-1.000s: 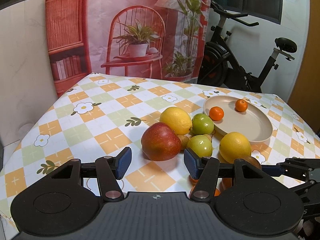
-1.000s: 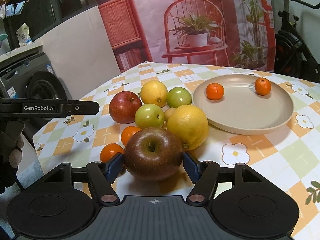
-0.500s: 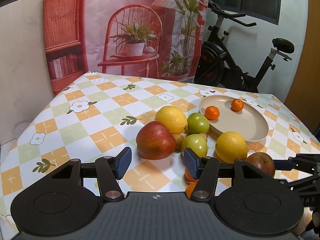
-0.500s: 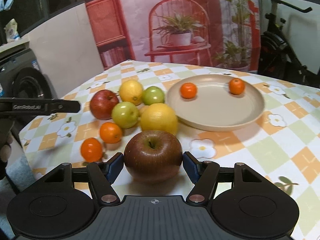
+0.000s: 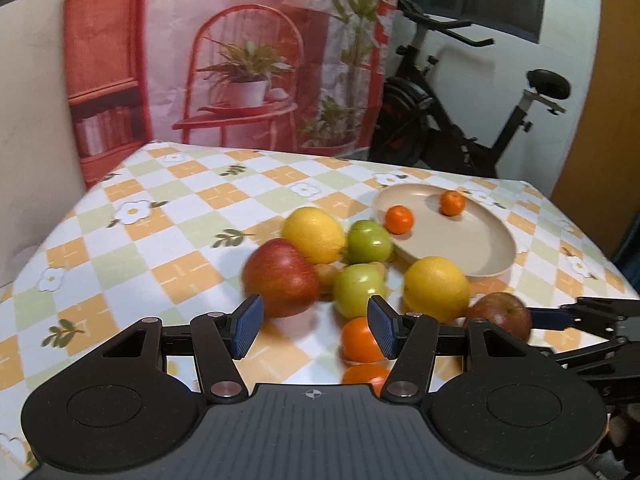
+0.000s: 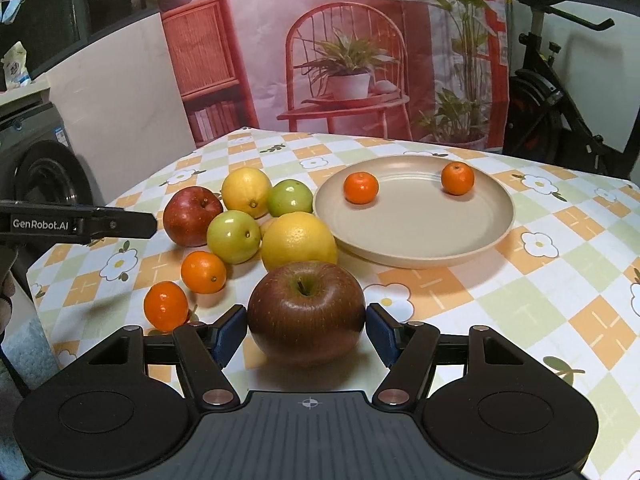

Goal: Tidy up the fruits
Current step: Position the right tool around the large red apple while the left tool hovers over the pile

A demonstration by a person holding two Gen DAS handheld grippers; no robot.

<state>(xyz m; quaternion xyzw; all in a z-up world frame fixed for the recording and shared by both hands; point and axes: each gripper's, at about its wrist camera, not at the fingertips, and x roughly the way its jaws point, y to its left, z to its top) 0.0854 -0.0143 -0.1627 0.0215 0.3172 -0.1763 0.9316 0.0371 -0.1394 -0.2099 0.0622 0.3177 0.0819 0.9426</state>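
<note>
1. The right gripper point(image 6: 306, 330) has its blue pads pressed on both flanks of the dark red apple point(image 6: 306, 312), stem up, at the near edge of the table point(image 6: 520, 312).
2. The left gripper point(image 5: 314, 326) stands with jaws parted and nothing between them, and the bright red apple point(image 5: 280, 278) sits just beyond its left pad.
3. The beige plate point(image 6: 416, 236) lies far right of the gripped apple, and two small oranges point(image 6: 361, 187) rest apart on it.
4. Left of the plate the pile huddles: two lemons point(image 6: 298, 242), two green apples point(image 6: 234, 236) and the bright red apple, touching one another.
5. Two more small oranges point(image 6: 203, 272) lie near left, beside the pile.
</note>
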